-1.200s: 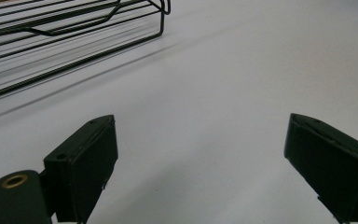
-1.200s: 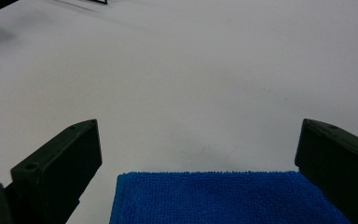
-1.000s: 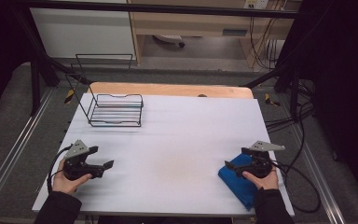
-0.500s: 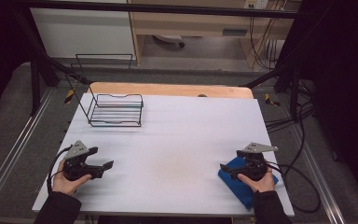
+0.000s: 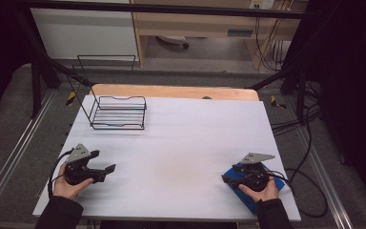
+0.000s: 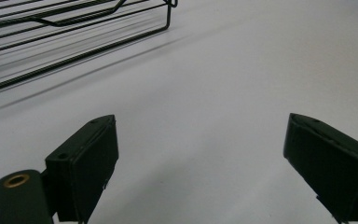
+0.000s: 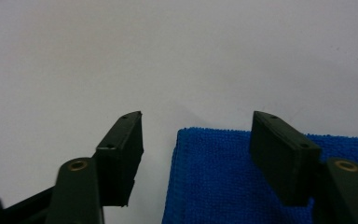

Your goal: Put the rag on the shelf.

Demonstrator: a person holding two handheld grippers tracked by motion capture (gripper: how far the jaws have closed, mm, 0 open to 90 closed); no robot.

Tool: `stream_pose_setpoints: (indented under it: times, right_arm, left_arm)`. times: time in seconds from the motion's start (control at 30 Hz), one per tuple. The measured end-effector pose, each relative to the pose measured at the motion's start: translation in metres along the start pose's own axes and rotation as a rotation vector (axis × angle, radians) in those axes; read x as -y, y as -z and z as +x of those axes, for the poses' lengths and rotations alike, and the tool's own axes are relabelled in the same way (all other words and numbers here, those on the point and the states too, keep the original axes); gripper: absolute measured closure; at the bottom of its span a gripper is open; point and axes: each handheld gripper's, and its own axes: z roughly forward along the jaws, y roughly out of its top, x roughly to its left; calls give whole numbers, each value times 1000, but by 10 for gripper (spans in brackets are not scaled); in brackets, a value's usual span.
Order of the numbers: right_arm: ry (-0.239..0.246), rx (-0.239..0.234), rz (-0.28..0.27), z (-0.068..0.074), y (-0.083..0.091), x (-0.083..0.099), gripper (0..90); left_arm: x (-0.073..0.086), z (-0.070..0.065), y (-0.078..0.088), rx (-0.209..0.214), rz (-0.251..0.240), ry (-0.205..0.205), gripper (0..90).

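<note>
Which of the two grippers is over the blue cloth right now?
The right gripper, jaws closing astride the blue terry cloth's edge; the left gripper has bare white table beneath.

table [image 5: 186, 157] mid open; only wire rack [image 5: 118, 112] blocks far-left corner.

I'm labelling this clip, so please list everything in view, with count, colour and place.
Blue terry cloth: one, blue, folded flat at the table's near right corner, its edge between the right claw's jaws.
Black wire rack: one, black, far left of the table.
White-covered table: one, white top, with a light wooden strip along the far edge.
Wooden shelf unit: one, light wood, beyond the table.
Cables: several, black, on the floor at the right.
Left claw: one, black, jaws wide apart over bare table, near left.
Right claw: one, black, jaws have just been closing; they straddle the cloth's edge, pads not pressing it.
Hands: two, dark sleeves, near edge.
</note>
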Motion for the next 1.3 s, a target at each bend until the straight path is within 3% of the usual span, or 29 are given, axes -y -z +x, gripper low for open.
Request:
stream_pose_setpoints:
  times: [0.03,0.07,0.2,0.4,0.6,0.7,0.8,1.03,1.3]
  right_arm:
    - [0,0,0,0,0,0,390]
    - [12,7,5,1,-2,1,478]
    - [30,18,41,3,-7,2,576]
    - [77,45,76,6,-14,5,621]
    - [139,105,92,13,-17,5,647]
    - [137,113,91,13,-17,5,680]
    - [158,136,95,13,-17,5,772]
    - [134,131,91,9,-15,3,837]
    - [59,102,-7,5,-6,-6,842]
  left_arm:
    - [0,0,0,2,-1,0,103]
    - [0,0,0,2,-1,-2,104]
    - [0,0,-1,5,6,-3,105]
    - [0,-1,-1,5,8,-6,107]
    - [0,0,-1,3,3,4,109]
    - [0,0,0,1,2,6,109]
    - [0,0,0,1,3,5,110]
    - [0,0,0,0,2,8,111]
    - [0,1,-1,-4,7,6,111]
